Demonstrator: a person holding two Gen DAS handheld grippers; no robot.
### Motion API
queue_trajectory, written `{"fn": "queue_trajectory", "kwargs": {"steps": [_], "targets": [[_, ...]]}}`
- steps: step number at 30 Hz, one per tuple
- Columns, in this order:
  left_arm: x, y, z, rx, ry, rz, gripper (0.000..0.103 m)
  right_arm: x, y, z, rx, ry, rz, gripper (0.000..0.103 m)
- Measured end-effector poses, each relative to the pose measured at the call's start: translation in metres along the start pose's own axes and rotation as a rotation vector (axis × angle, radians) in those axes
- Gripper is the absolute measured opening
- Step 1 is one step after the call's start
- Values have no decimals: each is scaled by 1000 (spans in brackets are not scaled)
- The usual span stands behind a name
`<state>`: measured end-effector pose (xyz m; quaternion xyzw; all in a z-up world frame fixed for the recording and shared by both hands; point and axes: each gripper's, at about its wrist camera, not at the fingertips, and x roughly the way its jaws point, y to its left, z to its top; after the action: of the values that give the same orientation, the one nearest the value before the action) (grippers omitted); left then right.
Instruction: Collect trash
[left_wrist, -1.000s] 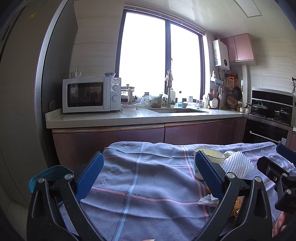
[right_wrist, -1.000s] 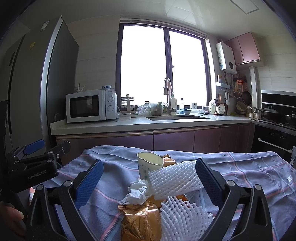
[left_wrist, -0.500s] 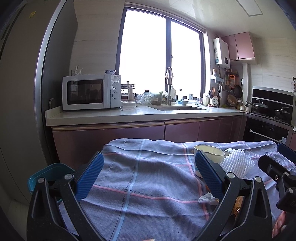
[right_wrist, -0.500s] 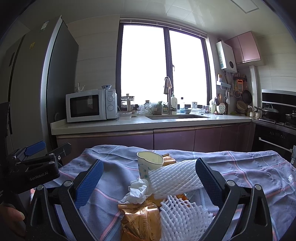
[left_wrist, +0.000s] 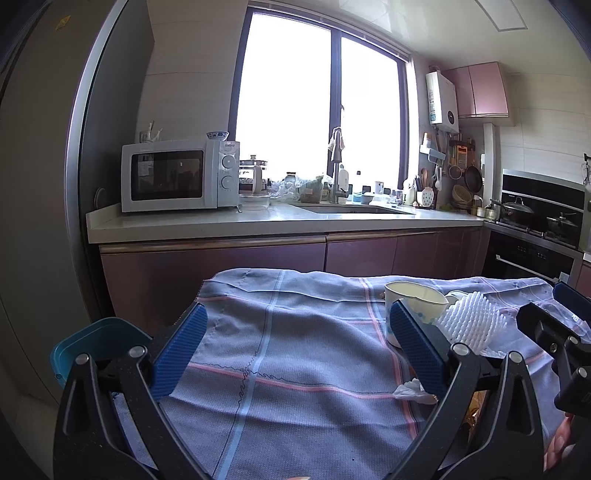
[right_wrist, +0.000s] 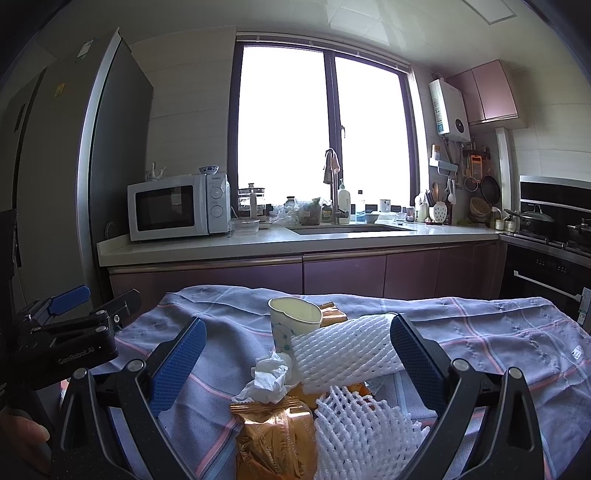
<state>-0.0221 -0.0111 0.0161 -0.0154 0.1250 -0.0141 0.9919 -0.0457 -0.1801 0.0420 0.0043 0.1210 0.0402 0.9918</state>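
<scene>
A pile of trash lies on a blue checked cloth (right_wrist: 480, 332): a paper cup (right_wrist: 293, 321), a crumpled tissue (right_wrist: 267, 380), two white foam nets (right_wrist: 343, 354) (right_wrist: 364, 435) and a gold wrapper (right_wrist: 277, 428). My right gripper (right_wrist: 295, 354) is open, its jaws either side of the pile, holding nothing. My left gripper (left_wrist: 297, 345) is open and empty over bare cloth (left_wrist: 295, 350), left of the cup (left_wrist: 413, 306), foam net (left_wrist: 471, 325) and tissue (left_wrist: 412, 389). A teal bin (left_wrist: 92, 339) sits at the table's left edge.
A kitchen counter (left_wrist: 258, 221) with a microwave (left_wrist: 177, 181) and sink runs behind the table. A grey fridge (left_wrist: 37, 184) stands at the left. A stove and oven (left_wrist: 535, 236) are at the right. The left gripper shows in the right wrist view (right_wrist: 66, 332).
Both views have shifted slightly; the left gripper has dipped a little toward the cloth. Both grippers stay open and the trash has not moved.
</scene>
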Motion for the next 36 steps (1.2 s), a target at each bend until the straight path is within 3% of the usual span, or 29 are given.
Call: {"fn": "queue_trajectory", "kwargs": {"steps": [17,24,28,36], "targets": [[7,-15,-4,26,38,-51,97,2,-16,-3,24,30,-1,96],[18,-34,-12,61,104,-152,97,14,-41,-11,87,110,-20,96],[26,-48,-18,85,145,-246,97,23,-56,-19,127,163,-16,96],[33,-79,-35,163,219,-414,97,33,-79,-42,206,294,39,96]]}}
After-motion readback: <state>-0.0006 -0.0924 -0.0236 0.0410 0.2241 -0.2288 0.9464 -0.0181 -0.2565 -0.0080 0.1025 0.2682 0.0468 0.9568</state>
